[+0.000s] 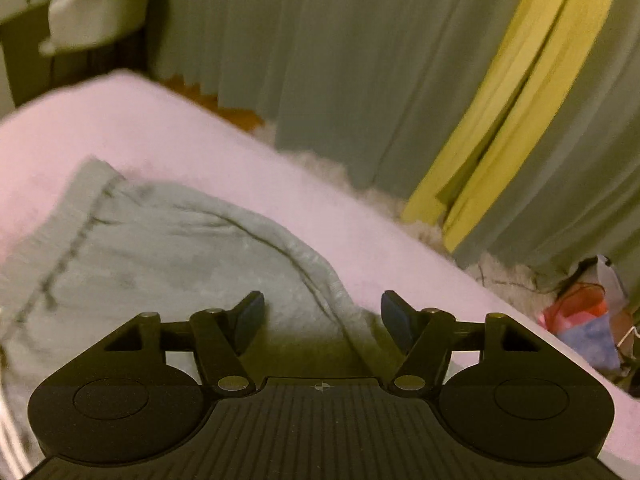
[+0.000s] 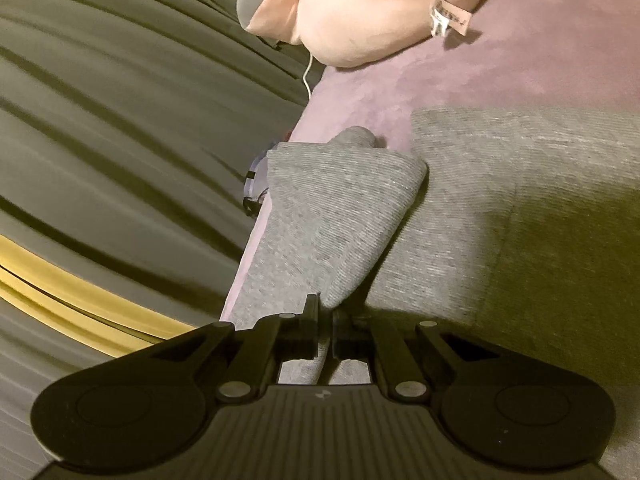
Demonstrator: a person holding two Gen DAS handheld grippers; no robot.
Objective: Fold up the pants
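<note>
Grey pants (image 1: 152,248) lie on a pink bed cover (image 1: 360,220). In the left wrist view my left gripper (image 1: 322,316) is open and empty, just above the pants' curved right edge. In the right wrist view my right gripper (image 2: 326,320) is shut on a fold of the grey pants (image 2: 328,220), which it holds lifted so the cloth drapes forward over the rest of the pants (image 2: 520,200). The pinched edge itself is hidden between the jaws.
Grey-green curtains (image 1: 320,60) with a yellow stripe (image 1: 508,112) hang beyond the bed edge. A pink plush toy (image 2: 380,12) lies at the bed's far end. A white chair (image 1: 96,12) and floor clutter (image 1: 584,320) stand beside the bed.
</note>
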